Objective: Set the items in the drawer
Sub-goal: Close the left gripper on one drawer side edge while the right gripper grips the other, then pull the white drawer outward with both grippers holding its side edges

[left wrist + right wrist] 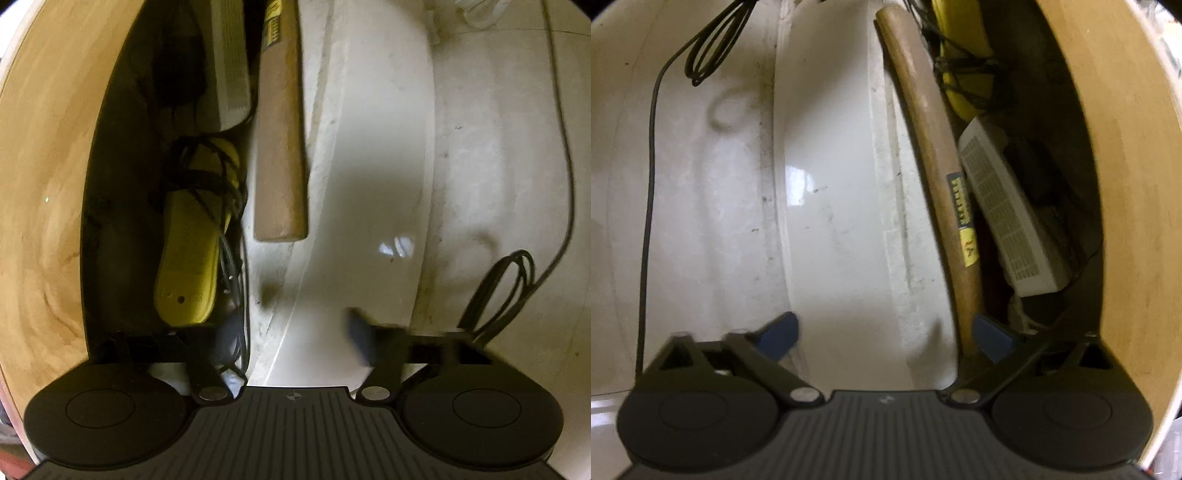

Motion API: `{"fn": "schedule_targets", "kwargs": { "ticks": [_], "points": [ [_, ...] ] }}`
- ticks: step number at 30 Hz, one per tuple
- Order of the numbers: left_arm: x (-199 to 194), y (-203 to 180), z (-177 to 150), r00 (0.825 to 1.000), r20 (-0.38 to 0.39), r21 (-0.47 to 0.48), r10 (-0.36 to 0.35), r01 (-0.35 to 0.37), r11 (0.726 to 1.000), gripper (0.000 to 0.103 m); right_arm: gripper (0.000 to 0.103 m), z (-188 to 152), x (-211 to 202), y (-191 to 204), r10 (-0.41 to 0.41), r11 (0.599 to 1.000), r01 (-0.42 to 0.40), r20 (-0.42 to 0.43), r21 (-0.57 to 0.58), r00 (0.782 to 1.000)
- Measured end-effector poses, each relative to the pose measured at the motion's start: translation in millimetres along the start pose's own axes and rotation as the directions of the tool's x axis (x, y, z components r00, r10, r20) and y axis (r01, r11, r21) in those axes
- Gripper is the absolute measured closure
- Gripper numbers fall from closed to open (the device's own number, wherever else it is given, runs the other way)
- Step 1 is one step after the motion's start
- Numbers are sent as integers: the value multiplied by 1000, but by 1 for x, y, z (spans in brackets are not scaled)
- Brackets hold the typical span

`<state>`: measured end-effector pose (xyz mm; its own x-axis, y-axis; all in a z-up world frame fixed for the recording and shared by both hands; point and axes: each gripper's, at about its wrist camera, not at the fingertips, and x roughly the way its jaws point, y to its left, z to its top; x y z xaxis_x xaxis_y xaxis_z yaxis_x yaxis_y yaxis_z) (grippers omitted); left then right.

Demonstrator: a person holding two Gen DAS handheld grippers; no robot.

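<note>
Both claws standing spread and holding nothing, left claw (291,332), right claw (886,332), wooden handle (934,147) lying in the open drawer (1052,147) beside a white box (1008,218)

Pale tiled floor (491,155) fills right part of left wrist view and left part of right wrist view (701,206); surface scuffed, with dark specks. Thin black cable (567,155) runs across floor, ending in coiled loop (498,295); same cable (650,192) and loop (713,40) seen far left in right wrist view. Light wood panel (40,184) beside dark opening.
</note>
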<state>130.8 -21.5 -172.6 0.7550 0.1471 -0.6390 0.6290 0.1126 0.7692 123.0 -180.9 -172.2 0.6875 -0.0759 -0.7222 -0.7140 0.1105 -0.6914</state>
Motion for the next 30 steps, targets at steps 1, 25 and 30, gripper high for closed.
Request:
{"fn": "schedule_targets", "kwargs": {
  "ticks": [1,25,30],
  "points": [
    [1,0,0,1000,-4,-3,-3,3,1000,69,55,1,2,-1,6,1000,-6,-15,12,1000],
    [0,-3,4,1000,-17,1,13,-13,1000,69,77,-2,9,13,-84,994,81,-34,-76,996],
    [0,-4,4,1000,-15,1,5,-5,1000,69,77,-2,10,10,-63,997,61,-34,-56,997]
  ]
}}
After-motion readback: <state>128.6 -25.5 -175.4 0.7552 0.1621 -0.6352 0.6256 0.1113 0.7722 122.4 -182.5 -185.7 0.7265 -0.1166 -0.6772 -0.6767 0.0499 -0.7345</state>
